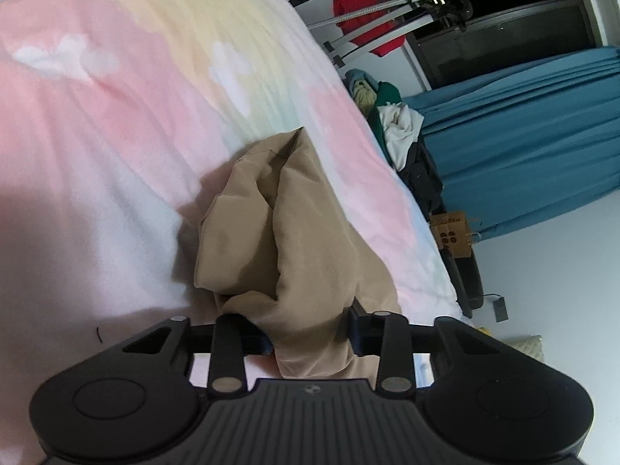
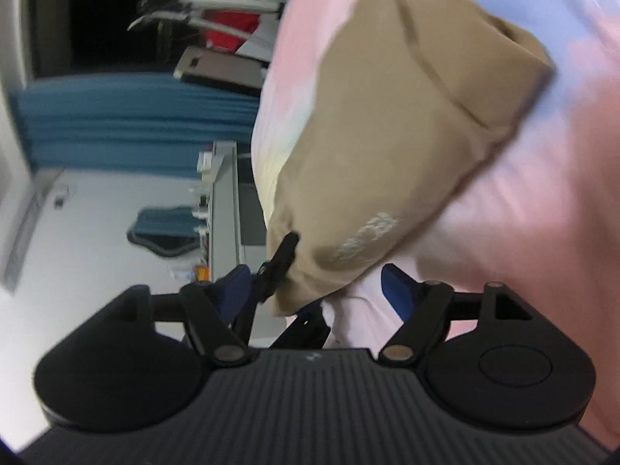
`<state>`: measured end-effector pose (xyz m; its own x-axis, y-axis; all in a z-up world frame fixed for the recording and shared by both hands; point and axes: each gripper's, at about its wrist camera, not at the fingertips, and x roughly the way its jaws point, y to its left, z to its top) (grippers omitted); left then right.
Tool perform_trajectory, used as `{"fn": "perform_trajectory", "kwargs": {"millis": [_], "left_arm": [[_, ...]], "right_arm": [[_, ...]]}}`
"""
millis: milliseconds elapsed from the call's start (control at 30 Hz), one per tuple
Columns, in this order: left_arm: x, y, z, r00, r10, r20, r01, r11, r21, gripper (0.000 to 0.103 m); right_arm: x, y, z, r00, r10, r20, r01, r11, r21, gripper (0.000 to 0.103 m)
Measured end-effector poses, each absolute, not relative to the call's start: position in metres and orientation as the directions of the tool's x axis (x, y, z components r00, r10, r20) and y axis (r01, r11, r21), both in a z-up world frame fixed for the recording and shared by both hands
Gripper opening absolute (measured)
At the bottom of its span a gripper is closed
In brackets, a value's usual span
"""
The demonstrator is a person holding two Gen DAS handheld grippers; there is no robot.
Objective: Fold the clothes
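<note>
Fingers [image 1: 350,329] of the left gripper [image 1: 310,333] are clamped on a bunch of the tan garment [image 1: 279,232], whose cloth fills the gap between the jaws and spills out toward the camera; fingers [image 2: 395,290] of the right gripper [image 2: 321,294] stand parted, with a lower corner of the garment [image 2: 387,147] hanging between them, and whether either pad presses the cloth I cannot tell, the view being blurred.

Beneath everything lies the blanket [image 1: 116,135], pastel pink, yellow and pale blue with white cloud shapes; it covers most of the left view and the right side of the right view [image 2: 523,252]; the garment rests on it, crumpled into upright folds in the left view, broader and flatter in the right, where a faint whitish print [image 2: 368,236] shows near the lower corner.

Beyond the blanket's edge hangs a teal curtain [image 1: 523,135]; near it stands a rack [image 1: 368,27] with a red cloth [image 1: 364,11] draped over its bars; a heap of clothes [image 1: 395,128] lies beside the blanket; a cardboard box [image 1: 451,232] sits on the pale floor below the heap; a small dark mat [image 2: 166,232] lies on the floor in the right view.
</note>
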<state>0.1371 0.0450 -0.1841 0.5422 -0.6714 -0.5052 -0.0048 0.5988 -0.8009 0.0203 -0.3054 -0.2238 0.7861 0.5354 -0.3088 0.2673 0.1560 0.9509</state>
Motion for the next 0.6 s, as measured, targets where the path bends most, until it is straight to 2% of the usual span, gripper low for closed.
{"fn": "perform_trajectory", "kwargs": {"millis": [100, 133, 200, 333, 400, 500, 567, 600], "left_arm": [[0.136, 0.045, -0.179, 0.547, -0.677, -0.492, 0.013, 0.594, -0.804, 0.031], [0.136, 0.045, -0.177, 0.548, -0.680, -0.487, 0.018, 0.592, -0.806, 0.030], [0.135, 0.047, -0.176, 0.549, -0.687, -0.475, 0.019, 0.579, -0.815, 0.029], [0.132, 0.050, -0.173, 0.549, -0.700, -0.458, 0.022, 0.560, -0.829, 0.027], [0.132, 0.050, -0.171, 0.546, -0.703, -0.455, 0.024, 0.556, -0.831, 0.027], [0.132, 0.047, -0.168, 0.544, -0.697, -0.467, 0.035, 0.575, -0.818, 0.027], [0.131, 0.046, -0.166, 0.544, -0.699, -0.465, 0.043, 0.576, -0.816, 0.027], [0.131, 0.046, -0.165, 0.543, -0.700, -0.464, 0.046, 0.577, -0.816, 0.027]], "right_arm": [[0.020, -0.311, -0.231, 0.816, 0.509, -0.273, 0.265, 0.090, 0.960, 0.078], [0.020, -0.313, -0.232, 0.827, 0.497, -0.263, 0.260, 0.077, 0.962, 0.083], [0.019, -0.316, -0.234, 0.844, 0.475, -0.249, 0.254, 0.054, 0.966, 0.085], [0.017, -0.321, -0.238, 0.860, 0.396, -0.321, 0.307, 0.101, 0.946, 0.084], [0.015, -0.328, -0.243, 0.869, 0.347, -0.352, 0.337, 0.103, 0.936, 0.076], [0.014, -0.334, -0.245, 0.881, 0.301, -0.364, 0.344, 0.119, 0.931, 0.054], [0.015, -0.332, -0.239, 0.880, 0.283, -0.381, 0.342, 0.180, 0.922, 0.034], [0.014, -0.331, -0.234, 0.879, 0.276, -0.388, 0.342, 0.202, 0.918, 0.031]]}}
